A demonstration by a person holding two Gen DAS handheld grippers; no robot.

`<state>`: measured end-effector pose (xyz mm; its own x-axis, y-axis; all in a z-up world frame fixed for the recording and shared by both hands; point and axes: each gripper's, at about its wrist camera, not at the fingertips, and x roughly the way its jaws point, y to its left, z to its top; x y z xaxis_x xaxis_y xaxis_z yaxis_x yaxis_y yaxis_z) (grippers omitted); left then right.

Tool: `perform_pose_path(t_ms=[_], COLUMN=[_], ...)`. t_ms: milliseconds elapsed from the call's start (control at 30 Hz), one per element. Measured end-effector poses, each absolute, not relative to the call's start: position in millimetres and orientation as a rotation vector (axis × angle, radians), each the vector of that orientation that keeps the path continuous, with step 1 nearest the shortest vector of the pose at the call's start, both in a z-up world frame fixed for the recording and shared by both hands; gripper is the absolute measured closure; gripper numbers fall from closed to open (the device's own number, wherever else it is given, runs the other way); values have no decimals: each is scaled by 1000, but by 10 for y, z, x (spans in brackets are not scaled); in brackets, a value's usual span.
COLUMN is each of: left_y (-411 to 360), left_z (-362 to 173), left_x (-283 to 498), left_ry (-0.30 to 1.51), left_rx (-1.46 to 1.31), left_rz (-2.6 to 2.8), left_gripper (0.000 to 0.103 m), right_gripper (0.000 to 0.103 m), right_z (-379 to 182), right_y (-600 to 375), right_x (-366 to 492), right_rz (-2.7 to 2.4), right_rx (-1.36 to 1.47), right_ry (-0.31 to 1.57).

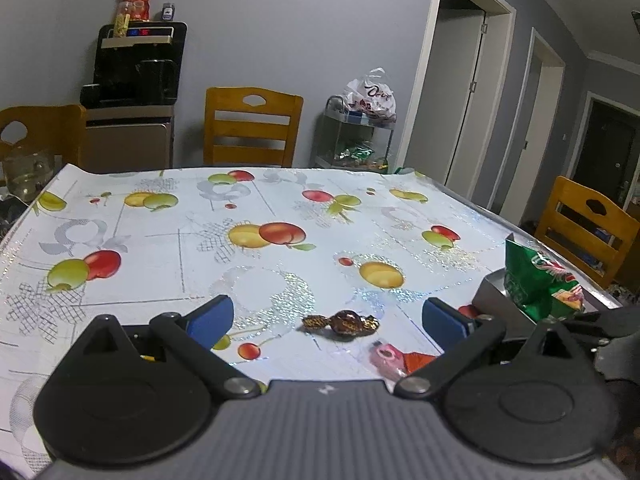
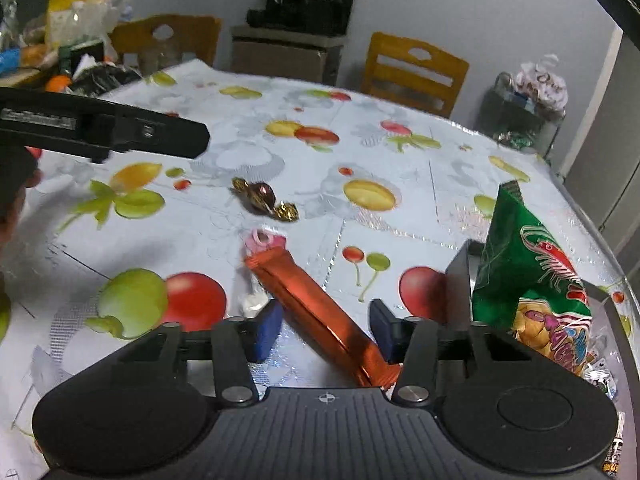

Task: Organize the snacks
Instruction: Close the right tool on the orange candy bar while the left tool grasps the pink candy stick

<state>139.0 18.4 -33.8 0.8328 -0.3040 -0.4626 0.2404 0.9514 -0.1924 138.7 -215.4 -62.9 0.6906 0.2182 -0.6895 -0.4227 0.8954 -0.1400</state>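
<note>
Left wrist view: the counter [image 1: 160, 208], under a fruit-print cloth, carries loose snacks not yet sorted; a brown-and-gold wrapped candy [image 1: 340, 323] lies at lower centre, a pink wrapped sweet [image 1: 386, 354] just below and right of it, and the tip of an orange foil stick pack [image 1: 418, 360] touches the pink one; at right edge a grey tray [image 1: 494, 292] holds an upright green snack bag [image 1: 536, 280], so one item at least appears put away; the left tool [image 1: 328, 316] stands released, its blue pads wide apart, the candy lying between them on the cloth with neither pad touching it

Right wrist view: the same tray [image 2: 460, 280] with the green bag [image 2: 532, 264] sits at right; the candy [image 2: 266, 198] lies at centre, the pink sweet [image 2: 264, 240] below it, a white scrap [image 2: 254, 302] at lower centre; the orange stick pack [image 2: 316, 308] runs diagonally down between the pads of the right tool [image 2: 324, 328]; the jaws are partly closed about it, the right pad at or against its lower end, the left pad just clear, so not clenched as far as shown; part of the other tool's body crosses the upper left

Judgement: early stage; three small items remain on the counter; the stick pack is next
</note>
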Motion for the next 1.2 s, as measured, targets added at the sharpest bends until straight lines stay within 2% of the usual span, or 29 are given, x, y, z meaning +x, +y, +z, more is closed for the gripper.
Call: perform_pose_path(t_ms=[133,267,467,600,833,1000,1067,1133,1200], left_y=[154,113,87,62,-201,-464,-540,-603,-592], left_z=[-372,-411,-438,-441,-543,-687,-741,-793,-822], left_x=[1397,1413,1418,1412,1362,1350,1345,1355,1397], left_ry=[521,535,540,545,551,590,602,619,640], left_rx=[-134,-132,-121,-124,-31,91,120,154,147], left_rz=[-296,-310,-310,-323,-347,-357,-375,-376,-378], left_gripper=[2,2,2,2,2,4,4,8,14], right_gripper=[70,75,78,79,78,64,48,37,33], right_z=[-632,-625,-601,-573,-581,-601,-602,-586,-573], right_y=[-2190,-2241,-2179,-2330,-2437,-2393,-2396,-2414,-2408], right_x=[1380,1367,1223,1203,1045,936,930,925,911], right_rz=[355,370,436,397,317,356,364,371,369], right_rx=[-287,-231,-223,-116,-172,-199,-176,-138,-133], right_ry=[720,735,744,765,765,768,775,775,766])
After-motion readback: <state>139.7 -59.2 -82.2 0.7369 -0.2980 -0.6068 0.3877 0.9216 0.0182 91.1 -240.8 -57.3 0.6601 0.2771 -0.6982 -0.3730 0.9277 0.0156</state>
